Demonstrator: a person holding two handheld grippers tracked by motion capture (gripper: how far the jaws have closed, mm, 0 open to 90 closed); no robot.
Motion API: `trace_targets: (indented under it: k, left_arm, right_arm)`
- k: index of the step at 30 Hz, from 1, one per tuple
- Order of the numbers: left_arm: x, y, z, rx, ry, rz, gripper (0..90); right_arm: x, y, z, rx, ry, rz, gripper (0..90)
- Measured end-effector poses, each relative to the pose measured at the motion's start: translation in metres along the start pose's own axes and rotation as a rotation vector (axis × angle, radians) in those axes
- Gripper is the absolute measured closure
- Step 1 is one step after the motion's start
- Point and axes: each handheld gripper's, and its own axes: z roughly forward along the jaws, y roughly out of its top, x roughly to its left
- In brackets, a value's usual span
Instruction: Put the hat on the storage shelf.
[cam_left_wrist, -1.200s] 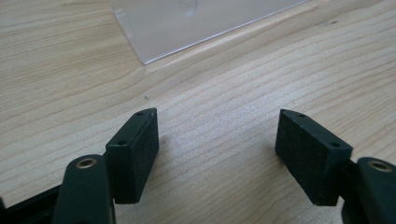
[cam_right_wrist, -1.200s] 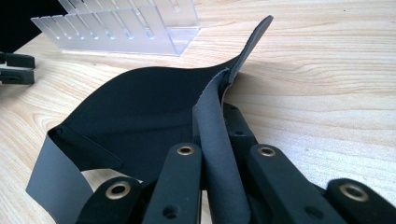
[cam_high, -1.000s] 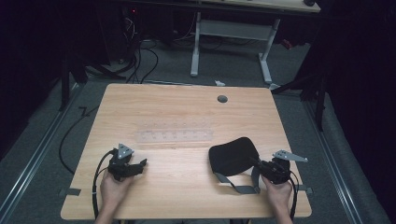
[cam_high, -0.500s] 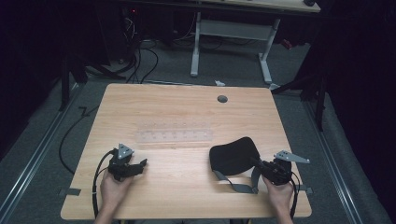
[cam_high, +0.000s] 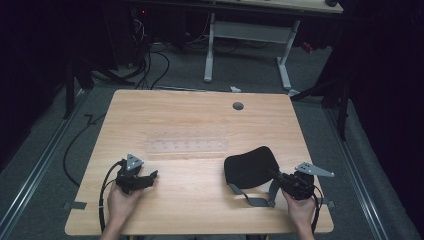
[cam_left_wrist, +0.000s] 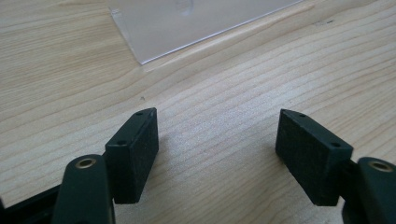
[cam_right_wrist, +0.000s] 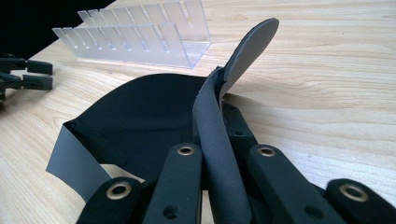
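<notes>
The right claw (cam_high: 278, 178) is clamped on a grey strap (cam_right_wrist: 219, 140) of a black eye mask (cam_high: 250, 166), which lies on the right half of the wooden desk (cam_high: 200, 115), toward its near edge. In the right gripper view the strap stands on edge between the two black jaws and curls up past them, while the mask's dark body (cam_right_wrist: 144, 116) spreads flat on the wood just beyond. A second grey strap end (cam_right_wrist: 74, 161) curls at the mask's near left side.

The left claw (cam_high: 149, 176) rests low on the desk's near left part, well apart from the mask, jaws apart with bare wood between them in the left gripper view.

A clear slotted plastic rack (cam_high: 186, 146) lies across the middle of the desk, between the two claws and farther out; its corner (cam_left_wrist: 187, 23) shows just ahead of the left claw. A small round grommet, probably a cable hole (cam_high: 238, 106), sits near the far edge.
</notes>
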Motion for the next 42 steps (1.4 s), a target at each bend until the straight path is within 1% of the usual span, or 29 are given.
trace_targets:
  k: [4,10,17,18,21,26,30,32,33,35,38,39,40,41,42]
  left_arm:
    - [0.000,0.000,0.000,-0.001,0.002,-0.001,30.4]
    - [-0.001,0.000,0.000,-0.001,0.005,-0.005,30.5]
    - [-0.002,-0.001,0.001,-0.001,0.004,-0.001,28.8]
    - [-0.002,-0.001,0.000,0.007,0.000,0.003,28.7]
    - [-0.003,-0.002,0.000,0.006,-0.013,0.008,28.0]
    - [-0.007,-0.004,-0.002,0.014,-0.036,0.034,26.7]
    - [-0.013,-0.006,-0.006,0.020,-0.074,0.041,25.6]
    - [-0.017,-0.006,-0.008,0.029,-0.102,0.044,24.2]
    - [-0.019,-0.006,-0.009,0.034,-0.110,0.053,23.7]
    - [-0.025,-0.006,-0.012,0.038,-0.137,0.069,23.0]
    - [-0.035,-0.005,-0.016,0.038,-0.176,0.083,21.9]
    - [-0.039,-0.004,-0.018,0.037,-0.195,0.089,21.7]
    - [-0.042,-0.004,-0.019,0.035,-0.208,0.092,21.5]
    - [-0.047,-0.002,-0.022,0.034,-0.238,0.092,21.4]
    - [-0.049,-0.002,-0.023,0.032,-0.247,0.088,21.3]
  right_arm:
    - [0.003,0.002,-0.002,-0.006,0.007,-0.010,86.7]
    - [0.010,0.006,-0.004,-0.020,0.023,-0.023,86.7]
    - [0.016,0.011,-0.007,-0.040,0.054,-0.023,86.7]
    - [0.017,0.012,-0.008,-0.040,0.056,-0.022,86.7]
    - [0.020,0.014,-0.009,-0.047,0.070,-0.022,86.7]
    - [0.023,0.016,-0.009,-0.054,0.088,-0.023,86.7]
    - [0.027,0.018,-0.007,-0.054,0.103,-0.020,86.7]
    - [0.028,0.019,-0.006,-0.053,0.110,-0.025,86.7]
    - [0.030,0.019,-0.005,-0.052,0.114,-0.019,86.6]
    - [0.031,0.020,-0.004,-0.051,0.120,-0.022,86.7]
    - [0.033,0.022,-0.004,-0.051,0.128,-0.025,86.7]
    - [0.034,0.022,-0.004,-0.049,0.131,-0.024,86.7]
    - [0.035,0.023,-0.003,-0.051,0.135,-0.024,86.7]
    - [0.036,0.023,-0.003,-0.052,0.139,-0.024,86.6]
    - [0.037,0.024,-0.002,-0.052,0.144,-0.025,86.7]
